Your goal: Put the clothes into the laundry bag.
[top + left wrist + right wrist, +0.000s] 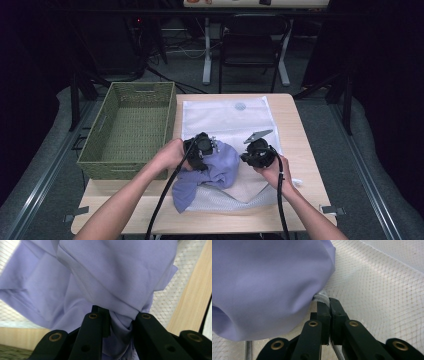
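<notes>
The lavender garment [212, 172] runs off the top and left edges of the left gripper view, and a bunched fold of it disappears between the left gripper [119, 322] and its jaws. In the right gripper view the garment covers much of the white mesh bag [387, 297], whose gripped edge vanishes inside the right gripper [328, 305]. From the high view, both grippers' jaw tips lie hidden under their own bodies.

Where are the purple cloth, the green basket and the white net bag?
purple cloth [220, 162], high view, on its bunched middle.
green basket [145, 89], high view, on the far rim.
white net bag [387, 300], right gripper view, on bare mesh right of the tongs.
</notes>
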A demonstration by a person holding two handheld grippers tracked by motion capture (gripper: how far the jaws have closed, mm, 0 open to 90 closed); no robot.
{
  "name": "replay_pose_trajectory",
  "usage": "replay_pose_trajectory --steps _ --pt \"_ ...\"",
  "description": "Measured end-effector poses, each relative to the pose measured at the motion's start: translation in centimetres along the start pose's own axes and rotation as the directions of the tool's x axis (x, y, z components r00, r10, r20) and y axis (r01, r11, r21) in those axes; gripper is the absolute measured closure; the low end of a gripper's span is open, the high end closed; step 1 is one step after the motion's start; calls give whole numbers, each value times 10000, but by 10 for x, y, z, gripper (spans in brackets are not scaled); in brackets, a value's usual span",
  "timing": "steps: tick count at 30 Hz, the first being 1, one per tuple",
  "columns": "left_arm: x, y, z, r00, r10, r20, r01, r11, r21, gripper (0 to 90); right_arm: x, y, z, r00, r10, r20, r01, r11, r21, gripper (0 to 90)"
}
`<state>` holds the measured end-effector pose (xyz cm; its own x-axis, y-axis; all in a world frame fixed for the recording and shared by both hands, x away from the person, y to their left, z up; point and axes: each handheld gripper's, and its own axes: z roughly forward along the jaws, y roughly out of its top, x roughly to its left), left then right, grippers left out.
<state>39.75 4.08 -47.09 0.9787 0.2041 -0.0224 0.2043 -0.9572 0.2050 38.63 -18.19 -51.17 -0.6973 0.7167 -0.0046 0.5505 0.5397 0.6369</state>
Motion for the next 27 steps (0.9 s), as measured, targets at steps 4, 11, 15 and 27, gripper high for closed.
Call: replay_pose_trajectory --steps 4,11,15,27 --pt "-2 -8 24 9991 -336 242 333 9994 136 803 1 0 0 10000 18 -18 -18 10000 40 884" --pt "-4 -21 49 9939 -1054 315 1065 9937 -363 740 3 0 2 10000 20 -90 -19 9999 152 884" --pt "-6 -24 44 9897 -1422 170 1430 9882 -553 549 2 0 2 9999 42 -113 -40 9999 140 884" --pt "-10 -12 -7 9867 -1612 -197 1511 9556 -2530 167 1 3 2 9999 87 -93 -86 9999 140 885"
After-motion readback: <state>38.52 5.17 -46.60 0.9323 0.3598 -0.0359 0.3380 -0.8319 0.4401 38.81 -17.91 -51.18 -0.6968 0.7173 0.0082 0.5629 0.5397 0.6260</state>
